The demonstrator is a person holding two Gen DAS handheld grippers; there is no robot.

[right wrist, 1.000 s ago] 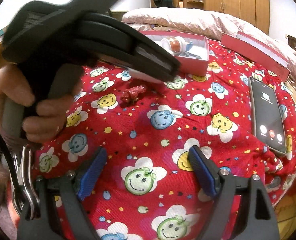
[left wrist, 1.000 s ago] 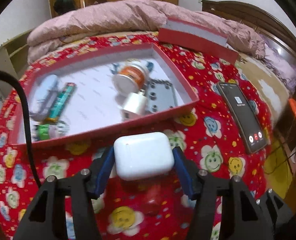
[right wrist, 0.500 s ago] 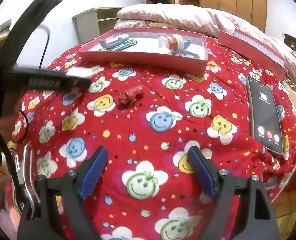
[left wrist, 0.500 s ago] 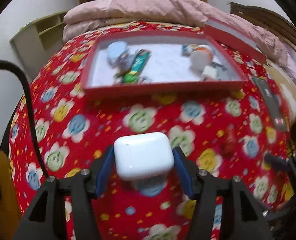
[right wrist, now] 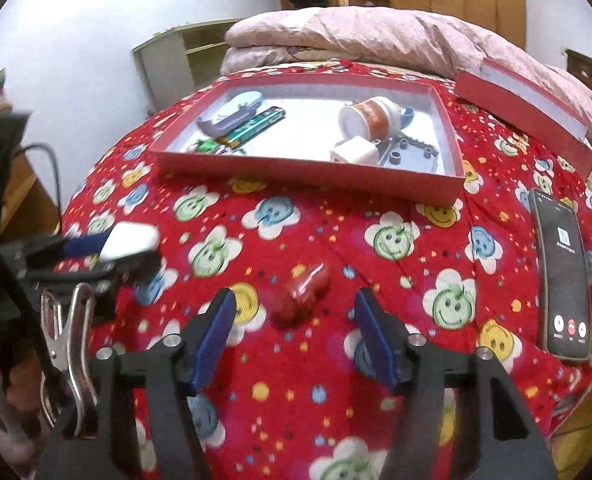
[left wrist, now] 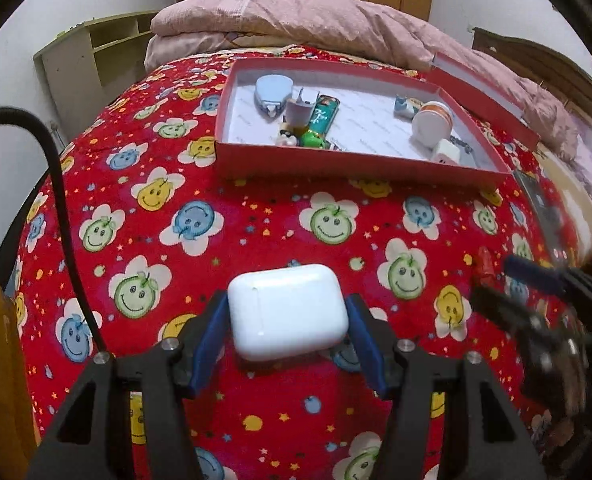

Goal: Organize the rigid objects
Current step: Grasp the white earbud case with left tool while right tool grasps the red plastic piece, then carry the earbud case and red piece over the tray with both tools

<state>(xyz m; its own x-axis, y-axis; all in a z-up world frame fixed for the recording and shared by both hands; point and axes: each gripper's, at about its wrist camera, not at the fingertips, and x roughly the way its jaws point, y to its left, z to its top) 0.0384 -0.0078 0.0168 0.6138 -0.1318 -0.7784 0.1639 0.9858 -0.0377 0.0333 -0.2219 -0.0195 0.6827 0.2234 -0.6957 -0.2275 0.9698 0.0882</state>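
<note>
Left hand-held gripper point(left wrist: 288, 326) clamps white earbud case point(left wrist: 287, 310); right hand-held gripper point(right wrist: 296, 334) gapes astride red toy point(right wrist: 301, 294): close squarely, carry to red box point(right wrist: 307, 170) at 12 o'clock.

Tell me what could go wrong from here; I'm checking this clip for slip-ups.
The left gripper pinches the smooth white case only by its sides, so it might slip. The right gripper is open around the small red toy on soft bedding and could nudge it. The phone lies close by.
</note>
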